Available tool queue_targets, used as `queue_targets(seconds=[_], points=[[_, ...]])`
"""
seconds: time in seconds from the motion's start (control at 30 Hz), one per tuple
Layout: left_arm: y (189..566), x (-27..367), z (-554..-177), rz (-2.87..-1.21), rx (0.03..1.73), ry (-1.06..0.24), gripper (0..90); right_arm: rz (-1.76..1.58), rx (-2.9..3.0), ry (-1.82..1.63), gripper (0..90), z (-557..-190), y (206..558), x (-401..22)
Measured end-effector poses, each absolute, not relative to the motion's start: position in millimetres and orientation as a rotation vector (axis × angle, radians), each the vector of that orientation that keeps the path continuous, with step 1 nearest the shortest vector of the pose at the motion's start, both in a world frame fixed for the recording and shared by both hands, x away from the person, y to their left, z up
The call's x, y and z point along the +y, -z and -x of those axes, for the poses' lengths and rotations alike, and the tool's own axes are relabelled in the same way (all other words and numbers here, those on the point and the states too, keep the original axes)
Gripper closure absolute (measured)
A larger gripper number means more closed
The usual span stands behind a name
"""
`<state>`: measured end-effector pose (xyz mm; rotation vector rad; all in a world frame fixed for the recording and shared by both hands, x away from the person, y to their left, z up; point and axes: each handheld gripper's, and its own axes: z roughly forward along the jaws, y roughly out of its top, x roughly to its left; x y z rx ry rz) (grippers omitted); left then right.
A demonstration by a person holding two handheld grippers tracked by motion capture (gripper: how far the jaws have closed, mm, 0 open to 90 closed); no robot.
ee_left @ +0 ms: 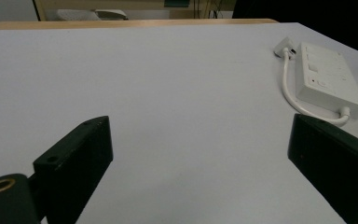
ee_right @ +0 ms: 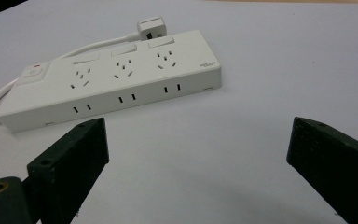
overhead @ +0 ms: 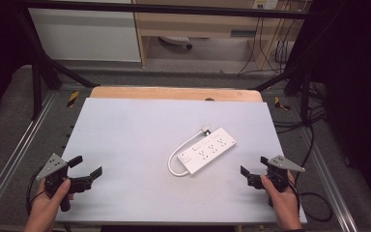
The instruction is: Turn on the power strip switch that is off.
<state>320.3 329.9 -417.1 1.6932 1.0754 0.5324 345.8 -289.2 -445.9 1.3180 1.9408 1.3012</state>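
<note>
Resting on the table [overhead: 125, 145], a power strip [overhead: 207, 151].

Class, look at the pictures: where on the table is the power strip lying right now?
In the high view the power strip lies right of the table's centre, set diagonally, nearer the right tool than the left tool, touching neither.

White power strip [overhead: 209, 150] on pale grey table [overhead: 125, 140]; black fingers [ee_left: 74, 158].

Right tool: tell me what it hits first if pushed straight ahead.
Probably the white power strip: it lies ahead of the open right tool, bare table between them, though slightly left of centre.
</note>
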Motion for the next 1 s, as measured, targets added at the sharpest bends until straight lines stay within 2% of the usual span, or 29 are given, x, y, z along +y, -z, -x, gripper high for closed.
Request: queue_targets(seconds=[1.0], points=[[418.4, 329.1, -324.0, -1.715, 1.080, -0.531, 6.4, -1.253, 1.912, -1.377, 3.4, -343.6, 420.1, -282.0]])
